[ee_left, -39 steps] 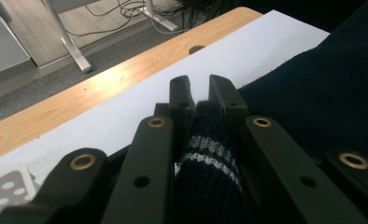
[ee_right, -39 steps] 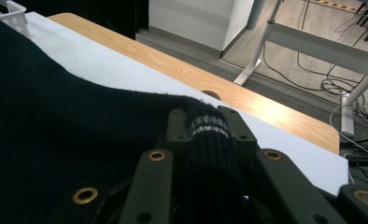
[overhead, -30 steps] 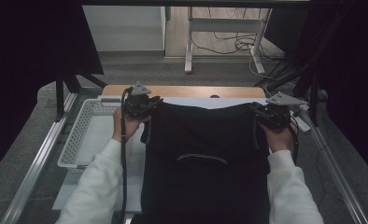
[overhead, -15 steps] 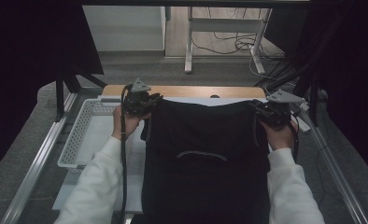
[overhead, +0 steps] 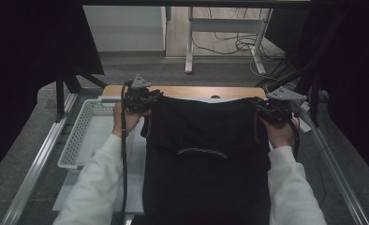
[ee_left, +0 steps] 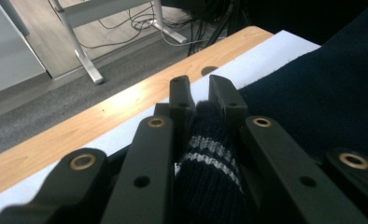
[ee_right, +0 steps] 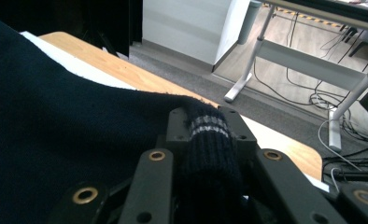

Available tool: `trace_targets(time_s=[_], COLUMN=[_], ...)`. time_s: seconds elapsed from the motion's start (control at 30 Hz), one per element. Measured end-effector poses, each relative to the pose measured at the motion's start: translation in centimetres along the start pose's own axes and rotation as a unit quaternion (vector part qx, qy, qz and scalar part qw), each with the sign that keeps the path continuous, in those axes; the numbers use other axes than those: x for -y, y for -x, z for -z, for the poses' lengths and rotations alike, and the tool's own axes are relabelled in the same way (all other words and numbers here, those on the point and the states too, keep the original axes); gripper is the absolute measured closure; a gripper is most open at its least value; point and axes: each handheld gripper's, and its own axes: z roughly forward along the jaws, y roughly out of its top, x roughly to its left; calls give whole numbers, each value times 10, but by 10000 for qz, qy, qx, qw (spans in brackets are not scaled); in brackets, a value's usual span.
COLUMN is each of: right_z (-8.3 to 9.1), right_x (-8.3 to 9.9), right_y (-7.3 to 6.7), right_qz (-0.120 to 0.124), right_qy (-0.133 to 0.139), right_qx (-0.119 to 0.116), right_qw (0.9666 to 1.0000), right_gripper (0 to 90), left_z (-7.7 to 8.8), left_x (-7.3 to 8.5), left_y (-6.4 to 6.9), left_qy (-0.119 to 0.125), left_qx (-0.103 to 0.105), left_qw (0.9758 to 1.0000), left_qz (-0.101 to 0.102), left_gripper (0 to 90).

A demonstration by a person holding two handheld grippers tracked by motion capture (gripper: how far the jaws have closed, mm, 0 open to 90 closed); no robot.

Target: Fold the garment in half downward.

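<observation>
Between my left gripper's (ee_left: 201,93) jaws sits a ribbed, striped edge of the dark sweater (overhead: 206,154), pinched tight, with the knit bunched up the middle of the left gripper view. My right gripper (ee_right: 205,116) is clamped the same way on the matching ribbed edge, its pale stripes lying right across the jaw gap. Both grips are narrow and full of cloth.

In the high view my left gripper (overhead: 143,97) holds the garment's upper left corner and my right gripper (overhead: 271,110) its upper right corner, so the sweater hangs stretched between them and drapes down the middle of the frame toward the bottom edge. Against the pictures of a second ago, almost nothing has changed: both corners sit in the same places and the cloth has the same spread. I take that as a steady hold with the garment pulled flat, ready to be laid or folded.

Beyond the cloth lies the wooden table (overhead: 196,91); a white perforated basket (overhead: 77,140) stands at centre left.
</observation>
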Motion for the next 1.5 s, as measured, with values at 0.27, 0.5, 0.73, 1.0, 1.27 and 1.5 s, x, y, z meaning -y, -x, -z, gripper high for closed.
trace_targets(time_s=[0.27, 0.5, 0.73, 1.0, 1.27, 1.5], right_z=[0, 3, -1, -9, -8, -1], right_x=[-17, -33, -36, -18, -13, -12], right_y=[4, 6, 6, 8, 15, 21], right_qz=[60, 146, 131, -8, -99, -133], right_qy=[171, 325, 349, 181, 161, 192], right_qx=[76, 121, 117, 72, 183, 260], right_qw=[9998, 9993, 9992, 9998, 9997, 9994], right_gripper=[752, 752, 751, 750, 750, 750], left_z=[6, 11, 8, -8, -17, -25], left_x=[-19, -30, -27, -14, -16, -20], left_y=[-7, -11, -11, -10, -8, -8], left_qy=[111, 232, 137, -37, -35, -40], left_qx=[-120, -211, -126, -45, -104, -51], left_qw=[9999, 9995, 9998, 10000, 9999, 10000], left_qz=[-36, -34, -19, 22, -34, -30], left_gripper=[789, 789, 788, 785, 783, 783])
